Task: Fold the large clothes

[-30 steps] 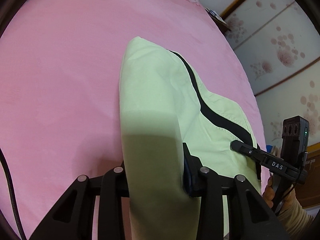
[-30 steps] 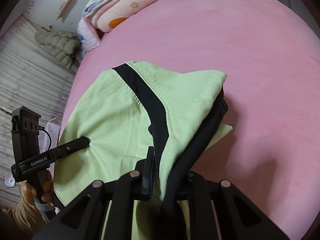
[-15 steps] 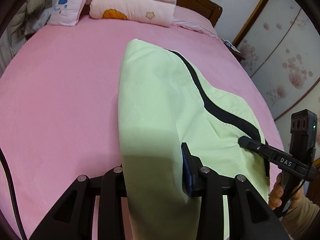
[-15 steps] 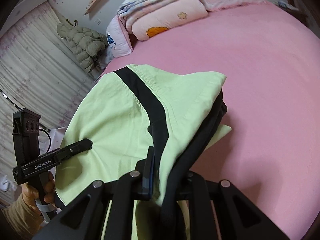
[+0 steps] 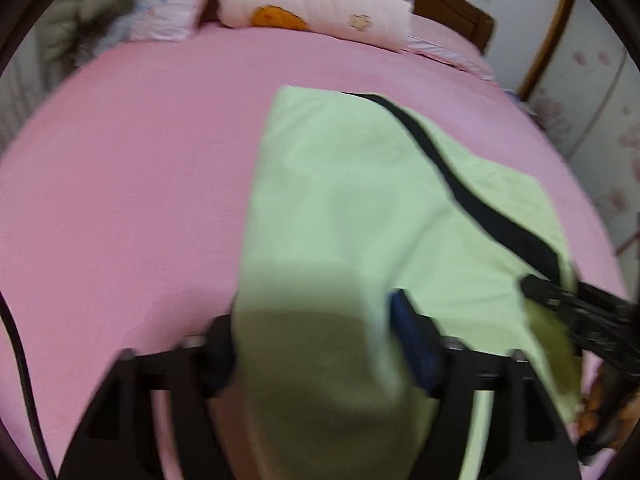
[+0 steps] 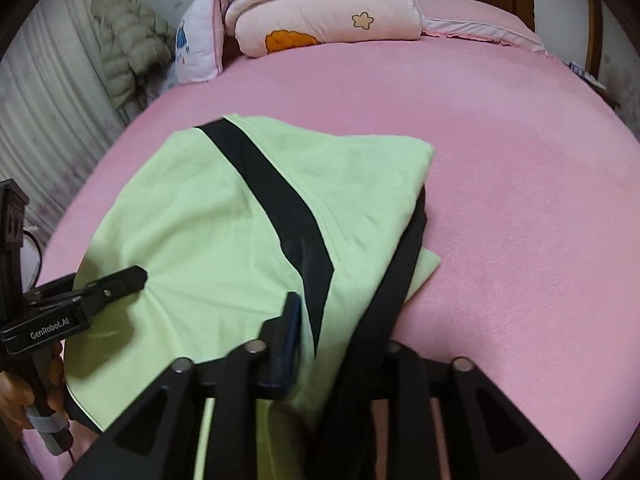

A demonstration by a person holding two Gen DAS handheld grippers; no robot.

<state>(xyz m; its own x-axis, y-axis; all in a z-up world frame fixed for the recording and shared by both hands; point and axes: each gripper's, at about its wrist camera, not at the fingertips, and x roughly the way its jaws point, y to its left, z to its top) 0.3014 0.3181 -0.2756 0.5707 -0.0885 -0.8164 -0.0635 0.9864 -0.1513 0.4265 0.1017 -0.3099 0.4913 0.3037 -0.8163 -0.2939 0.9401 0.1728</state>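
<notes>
A pale green garment (image 6: 208, 240) with a black stripe (image 6: 276, 208) lies folded over on the pink bed (image 6: 520, 184), its far end reaching toward the middle of the mattress and its near edge gathered up at the two tools. The left gripper (image 5: 316, 344) is clamped on the near left corner of the cloth, the fabric bunched thick between its fingers and spilling down over them. The right gripper (image 6: 332, 344) is pinched on the near right corner, where the green layer and a dark black underside (image 6: 392, 292) fold together and run down between its fingers. Between the two tools the garment stretches as one slack sheet, the stripe running diagonally across it. From the right side, the left tool shows at the cloth's far corner with a hand (image 6: 24, 392) round its handle. Stacked pink quilts (image 6: 328, 12) and a pillow (image 6: 196, 48) sit at the head of the bed, well apart from the garment, and a padded coat (image 6: 128, 40) hangs by the curtain.
</notes>
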